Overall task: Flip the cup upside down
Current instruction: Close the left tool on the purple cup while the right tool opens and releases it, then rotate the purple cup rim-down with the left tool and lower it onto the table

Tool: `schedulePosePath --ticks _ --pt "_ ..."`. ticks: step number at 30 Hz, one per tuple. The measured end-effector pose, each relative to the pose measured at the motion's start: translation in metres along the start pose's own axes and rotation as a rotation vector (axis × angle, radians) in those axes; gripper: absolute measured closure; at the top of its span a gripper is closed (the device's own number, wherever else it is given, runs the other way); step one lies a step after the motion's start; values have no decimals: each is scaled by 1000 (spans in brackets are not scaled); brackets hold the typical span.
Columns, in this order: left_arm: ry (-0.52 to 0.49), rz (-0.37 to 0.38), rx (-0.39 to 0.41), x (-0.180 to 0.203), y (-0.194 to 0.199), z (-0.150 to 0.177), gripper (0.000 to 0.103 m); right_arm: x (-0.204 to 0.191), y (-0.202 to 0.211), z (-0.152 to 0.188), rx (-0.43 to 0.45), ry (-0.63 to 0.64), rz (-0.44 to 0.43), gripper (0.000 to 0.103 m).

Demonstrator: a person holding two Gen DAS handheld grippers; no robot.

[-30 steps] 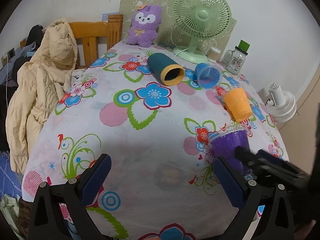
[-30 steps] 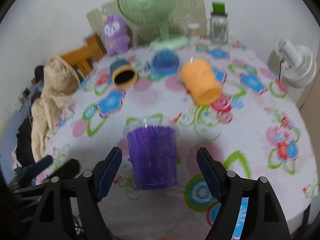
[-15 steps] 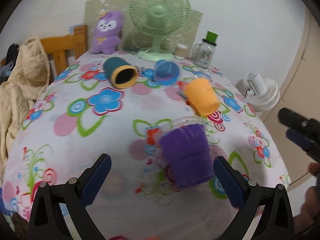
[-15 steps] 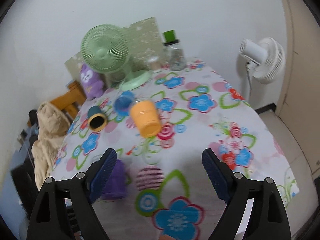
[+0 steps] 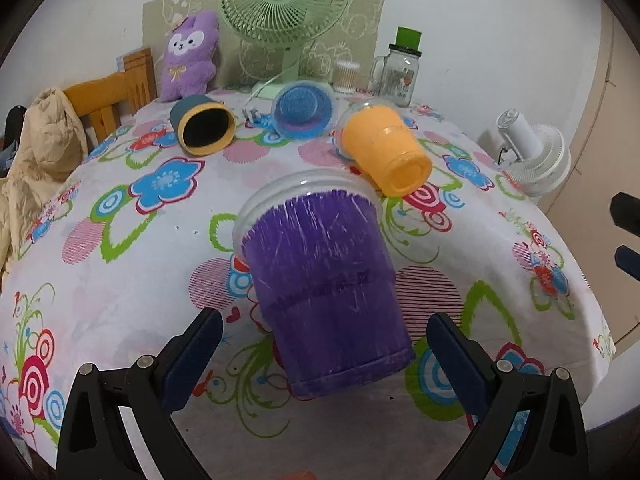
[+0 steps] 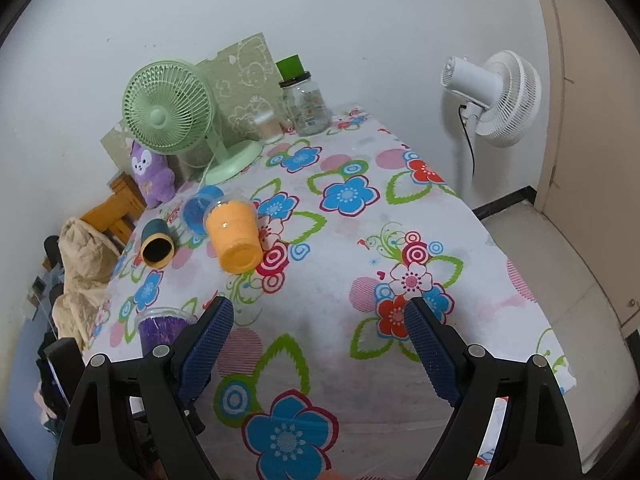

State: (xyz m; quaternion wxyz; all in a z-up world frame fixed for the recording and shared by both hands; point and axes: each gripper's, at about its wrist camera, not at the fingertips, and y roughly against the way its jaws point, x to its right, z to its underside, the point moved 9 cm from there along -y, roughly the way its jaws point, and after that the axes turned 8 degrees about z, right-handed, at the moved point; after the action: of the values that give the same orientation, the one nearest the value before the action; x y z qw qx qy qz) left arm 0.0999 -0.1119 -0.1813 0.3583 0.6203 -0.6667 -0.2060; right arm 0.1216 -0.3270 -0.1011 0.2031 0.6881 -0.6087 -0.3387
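A purple cup (image 5: 324, 288) with a clear rim lies on its side on the flowered tablecloth, its base toward me and its mouth pointing away. My left gripper (image 5: 320, 352) is open with a finger on each side of the cup's base, not touching it. The purple cup also shows in the right wrist view (image 6: 162, 330), at the left behind my finger. My right gripper (image 6: 318, 344) is open and empty, held above the table's front right part.
An orange cup (image 5: 384, 152), a blue cup (image 5: 304, 110) and a dark teal cup (image 5: 202, 128) lie on their sides farther back. A green desk fan (image 5: 284, 8), a purple plush toy (image 5: 190, 56) and a glass jar (image 5: 398, 72) stand at the far edge. A white fan (image 6: 494, 98) stands off the table to the right.
My left gripper has moved in toward the purple cup, which now sits between its fingers. My right gripper has pulled back and to the right, away from the cup.
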Motion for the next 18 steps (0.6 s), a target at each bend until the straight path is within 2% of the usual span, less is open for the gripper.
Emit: schedulePosePath --ticks 6,18 --pt "-17 -15 -2 1 -1 1 2 -14 -7 10 -32 55 -4 14" --pt "-16 -39 -44 -11 -2 4 34 -21 -9 11 -38 67 -10 14"
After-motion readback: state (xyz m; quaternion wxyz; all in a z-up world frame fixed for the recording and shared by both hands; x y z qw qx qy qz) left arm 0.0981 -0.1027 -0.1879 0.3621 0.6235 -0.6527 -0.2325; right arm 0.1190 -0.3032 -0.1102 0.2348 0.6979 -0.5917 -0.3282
